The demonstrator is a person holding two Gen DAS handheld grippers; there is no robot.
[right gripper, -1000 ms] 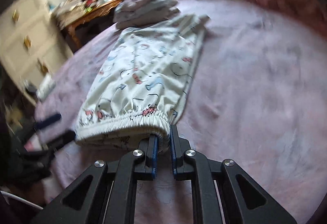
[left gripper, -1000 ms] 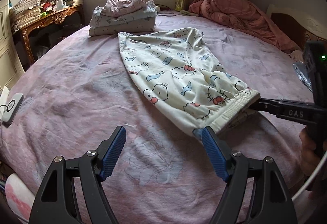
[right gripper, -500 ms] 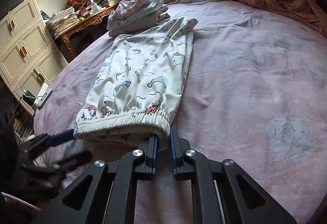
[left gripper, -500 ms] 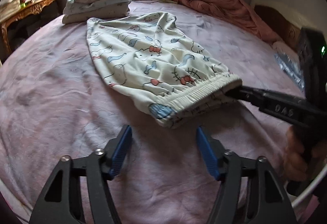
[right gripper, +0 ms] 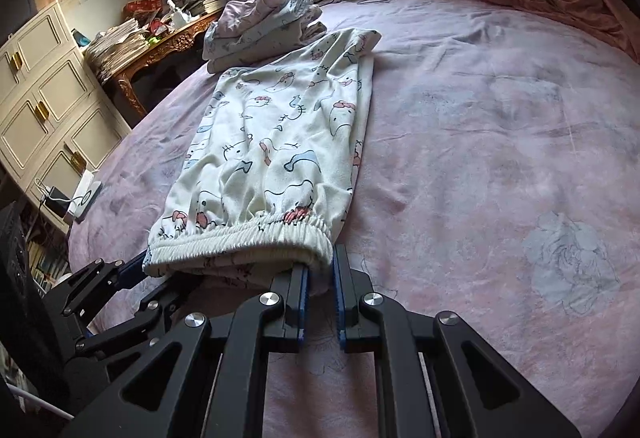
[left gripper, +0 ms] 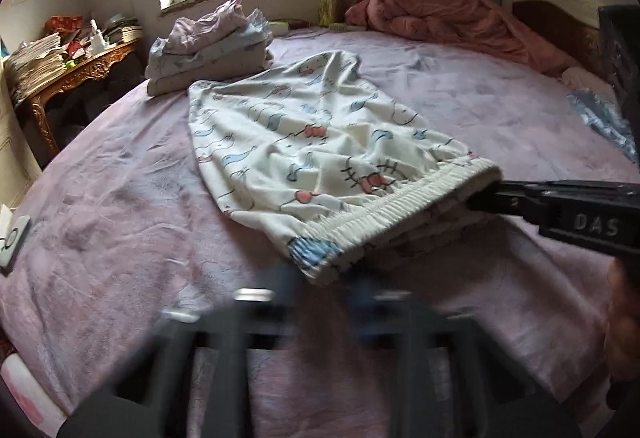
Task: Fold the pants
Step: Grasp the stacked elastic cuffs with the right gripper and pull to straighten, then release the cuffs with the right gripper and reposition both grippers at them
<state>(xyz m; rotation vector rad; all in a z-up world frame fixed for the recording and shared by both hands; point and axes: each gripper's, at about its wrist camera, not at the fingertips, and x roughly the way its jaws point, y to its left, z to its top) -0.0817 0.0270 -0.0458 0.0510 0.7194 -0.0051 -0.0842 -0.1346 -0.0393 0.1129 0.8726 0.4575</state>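
White cartoon-print pants (left gripper: 316, 154) lie folded lengthwise on the pink bed, waistband (right gripper: 244, 234) nearest me. My right gripper (right gripper: 320, 274) is shut on the waistband's right corner, lifting it slightly; it also shows in the left wrist view (left gripper: 476, 200). My left gripper (left gripper: 320, 290) is motion-blurred at the waistband's left corner; its fingers (right gripper: 132, 268) reach that corner in the right wrist view, jaws narrowed, grip unclear.
A stack of folded clothes (left gripper: 208, 54) sits beyond the pants. A pink quilt (left gripper: 452, 18) lies bunched at the far right. A cluttered wooden desk (right gripper: 160, 46) and cream cabinet (right gripper: 48, 102) stand left of the bed. A charger (right gripper: 84, 198) rests at the bed's left edge.
My left gripper has moved forward to the waistband's left corner and its jaws have narrowed from wide open. The right gripper stays shut on the right corner.
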